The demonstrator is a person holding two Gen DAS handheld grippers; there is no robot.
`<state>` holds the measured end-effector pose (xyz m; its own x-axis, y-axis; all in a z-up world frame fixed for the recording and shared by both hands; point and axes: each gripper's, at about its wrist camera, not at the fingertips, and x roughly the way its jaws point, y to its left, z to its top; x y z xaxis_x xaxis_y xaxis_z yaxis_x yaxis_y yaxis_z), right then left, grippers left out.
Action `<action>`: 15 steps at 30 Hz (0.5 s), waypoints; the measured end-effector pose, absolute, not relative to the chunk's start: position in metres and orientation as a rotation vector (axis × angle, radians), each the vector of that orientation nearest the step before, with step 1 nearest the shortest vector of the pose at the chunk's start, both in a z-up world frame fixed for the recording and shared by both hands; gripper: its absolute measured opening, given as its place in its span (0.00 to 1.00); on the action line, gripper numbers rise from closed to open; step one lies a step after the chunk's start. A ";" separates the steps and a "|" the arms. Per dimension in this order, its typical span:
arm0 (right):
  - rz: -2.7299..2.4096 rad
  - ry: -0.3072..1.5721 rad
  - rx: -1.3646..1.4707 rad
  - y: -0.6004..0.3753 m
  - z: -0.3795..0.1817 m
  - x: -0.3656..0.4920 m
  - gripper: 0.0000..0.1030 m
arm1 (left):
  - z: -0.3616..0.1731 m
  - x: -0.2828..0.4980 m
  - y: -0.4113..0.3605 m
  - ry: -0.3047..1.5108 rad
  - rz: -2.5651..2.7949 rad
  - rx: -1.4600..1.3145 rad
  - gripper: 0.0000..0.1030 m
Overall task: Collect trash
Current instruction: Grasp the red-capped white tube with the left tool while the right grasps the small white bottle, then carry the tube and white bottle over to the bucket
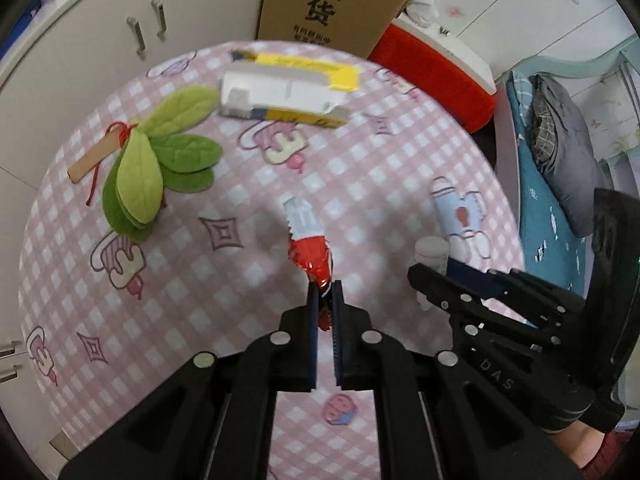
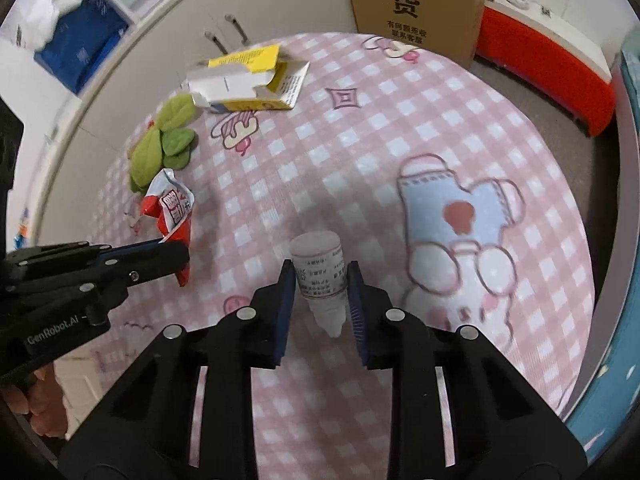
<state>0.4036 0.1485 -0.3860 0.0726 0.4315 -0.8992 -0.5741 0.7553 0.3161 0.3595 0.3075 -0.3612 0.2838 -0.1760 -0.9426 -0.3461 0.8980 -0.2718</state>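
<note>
Left wrist view: left gripper clamped on red-and-white wrapper above pink checked tablecloth. Right gripper pinches small white bottle, its pads against both sides.

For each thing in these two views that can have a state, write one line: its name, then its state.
Left gripper: shut on the red wrapper.
Red wrapper: crumpled, pinched at one end.
Right gripper: shut on the small bottle.
Small bottle: lying down, cap end toward the camera.
Yellow and white carton: torn open, flattened.
Green felt leaves: lying flat on the tablecloth.
Cardboard box: upright.
</note>
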 end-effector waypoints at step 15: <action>0.655 1.154 0.133 -0.035 -0.302 0.398 0.25 | -0.285 0.370 0.135 1.186 -0.055 -0.327 0.05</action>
